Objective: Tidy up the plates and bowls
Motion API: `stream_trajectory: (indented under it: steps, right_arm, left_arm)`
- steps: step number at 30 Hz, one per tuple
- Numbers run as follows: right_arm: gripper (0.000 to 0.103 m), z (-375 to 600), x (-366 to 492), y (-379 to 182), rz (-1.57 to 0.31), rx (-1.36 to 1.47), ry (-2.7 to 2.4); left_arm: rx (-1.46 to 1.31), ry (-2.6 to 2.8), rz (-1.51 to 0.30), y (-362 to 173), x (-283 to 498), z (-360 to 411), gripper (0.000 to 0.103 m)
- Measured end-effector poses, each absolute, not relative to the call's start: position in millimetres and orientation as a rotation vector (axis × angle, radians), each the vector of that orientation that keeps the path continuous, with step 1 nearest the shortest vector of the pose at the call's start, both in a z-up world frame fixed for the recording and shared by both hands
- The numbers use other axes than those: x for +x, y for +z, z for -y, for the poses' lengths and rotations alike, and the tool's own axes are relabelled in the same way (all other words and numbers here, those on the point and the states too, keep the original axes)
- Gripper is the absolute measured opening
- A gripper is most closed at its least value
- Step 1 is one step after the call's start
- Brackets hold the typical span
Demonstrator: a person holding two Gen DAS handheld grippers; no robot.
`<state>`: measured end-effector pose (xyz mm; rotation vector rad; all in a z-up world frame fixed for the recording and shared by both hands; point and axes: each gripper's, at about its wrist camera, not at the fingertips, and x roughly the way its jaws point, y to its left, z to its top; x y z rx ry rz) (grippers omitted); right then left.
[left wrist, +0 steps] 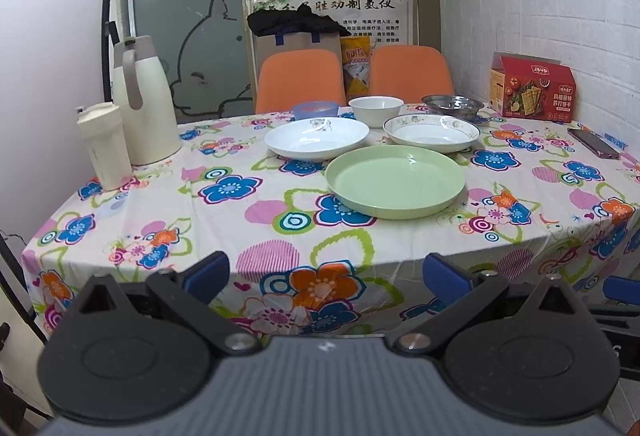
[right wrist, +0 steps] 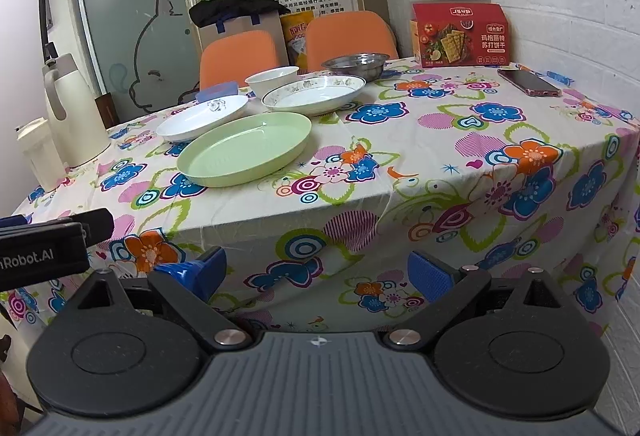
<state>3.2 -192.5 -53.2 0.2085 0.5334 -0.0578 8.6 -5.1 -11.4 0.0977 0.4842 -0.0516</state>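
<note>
A green plate [left wrist: 395, 180] [right wrist: 245, 148] lies nearest on the flowered table. Behind it lie a white plate [left wrist: 316, 137] [right wrist: 203, 117] on the left and a floral-rimmed plate [left wrist: 432, 132] [right wrist: 314, 93] on the right. Further back stand a blue bowl [left wrist: 315, 109] [right wrist: 217, 90], a white bowl [left wrist: 375, 109] [right wrist: 272, 78] and a steel bowl [left wrist: 451, 105] [right wrist: 356, 64]. My left gripper [left wrist: 328, 272] hangs open in front of the table edge, holding nothing. My right gripper [right wrist: 316, 272] is open too, empty, low before the hanging cloth.
A white thermos jug [left wrist: 142, 100] [right wrist: 72, 108] and a cream tumbler [left wrist: 105, 144] [right wrist: 40, 152] stand at the table's left. A red cracker box [left wrist: 532, 88] [right wrist: 460, 34] and a phone [left wrist: 594, 142] [right wrist: 528, 81] sit at the right, by the brick wall. Two orange chairs [left wrist: 300, 78] stand behind.
</note>
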Motion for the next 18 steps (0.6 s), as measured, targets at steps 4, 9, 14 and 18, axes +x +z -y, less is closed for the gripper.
stream_trajectory:
  steps: [4, 9, 14, 18]
  right_arm:
    - [0.085, 196.3, 4.0, -53.7, -0.539, 0.214, -0.062]
    - [0.085, 200.5, 5.2, -54.7, -0.543, 0.216, -0.068]
    - [0.085, 209.0, 4.5, -53.3, -0.536, 0.202, -0.088]
    - [0.085, 221.2, 15.7, -59.1, -0.544, 0.221, -0.112]
  left_arm:
    - [0.102, -0.054, -0.493, -13.2, 11.7, 7.4, 0.103]
    - [0.109, -0.059, -0.506, -16.7, 20.0, 10.8, 0.103]
    - [0.116, -0.076, -0.554, -22.6, 47.2, 17.7, 0.103]
    - [0.113, -0.095, -0.619, -29.3, 79.8, 21.3, 0.103]
